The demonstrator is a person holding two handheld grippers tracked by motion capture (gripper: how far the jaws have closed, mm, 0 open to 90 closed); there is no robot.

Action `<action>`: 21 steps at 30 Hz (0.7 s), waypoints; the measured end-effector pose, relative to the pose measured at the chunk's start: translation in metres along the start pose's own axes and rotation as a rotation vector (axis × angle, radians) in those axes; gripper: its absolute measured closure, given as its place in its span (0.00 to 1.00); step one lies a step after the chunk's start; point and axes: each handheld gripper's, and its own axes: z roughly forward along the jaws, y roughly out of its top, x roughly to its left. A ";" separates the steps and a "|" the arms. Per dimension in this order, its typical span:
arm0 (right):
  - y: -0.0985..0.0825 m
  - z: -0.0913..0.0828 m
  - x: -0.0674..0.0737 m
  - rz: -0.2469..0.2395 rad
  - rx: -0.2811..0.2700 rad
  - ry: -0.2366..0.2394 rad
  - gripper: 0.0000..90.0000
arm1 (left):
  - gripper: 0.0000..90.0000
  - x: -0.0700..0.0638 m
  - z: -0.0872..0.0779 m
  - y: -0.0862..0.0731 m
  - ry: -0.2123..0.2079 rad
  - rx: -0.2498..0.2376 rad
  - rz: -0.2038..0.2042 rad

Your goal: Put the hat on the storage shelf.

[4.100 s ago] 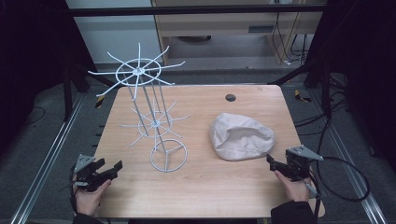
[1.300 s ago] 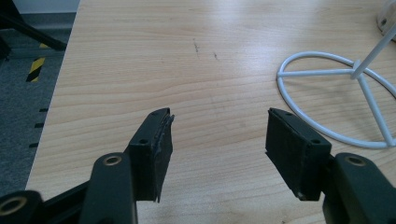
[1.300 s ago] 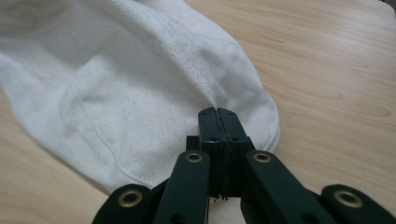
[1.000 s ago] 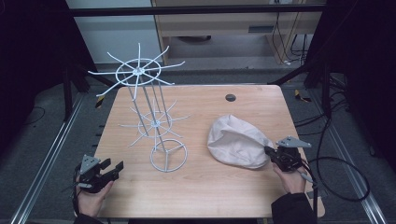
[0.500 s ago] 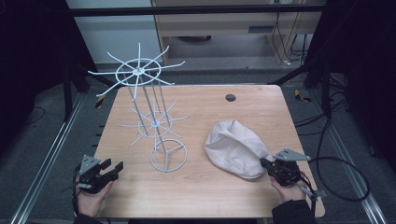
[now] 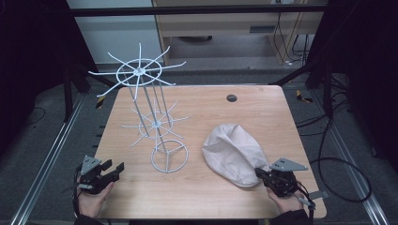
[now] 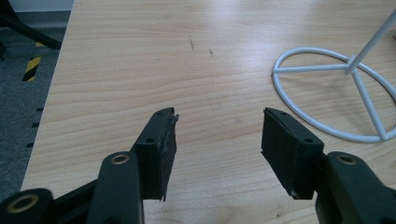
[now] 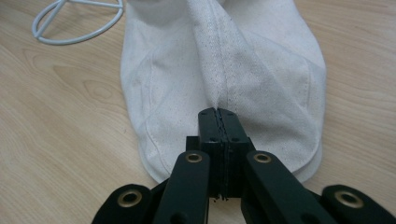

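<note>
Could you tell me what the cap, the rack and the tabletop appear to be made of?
Cap: off-white woven cloth, probably cotton, with visible weave and stitched seams. Rack: thin rod, likely metal, with a smooth white coating. Tabletop: pale wood or wood-look laminate, matte, showing grain.

Wooden table (image 6: 206, 197), with dark round grommet (image 6: 231, 98) set near far edge; yellow-and-black striped marking (image 7: 32, 68) seen on grey floor (image 6: 42, 136) alongside.

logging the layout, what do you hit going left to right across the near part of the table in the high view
left claw → rack's ring base → cap → right claw, shut on a pinch of the cap's near edge
</note>
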 end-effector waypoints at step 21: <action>0.031 -0.017 0.008 -0.060 -0.007 -0.035 0.76 | 0.42 0.001 0.006 -0.001 0.003 0.033 0.009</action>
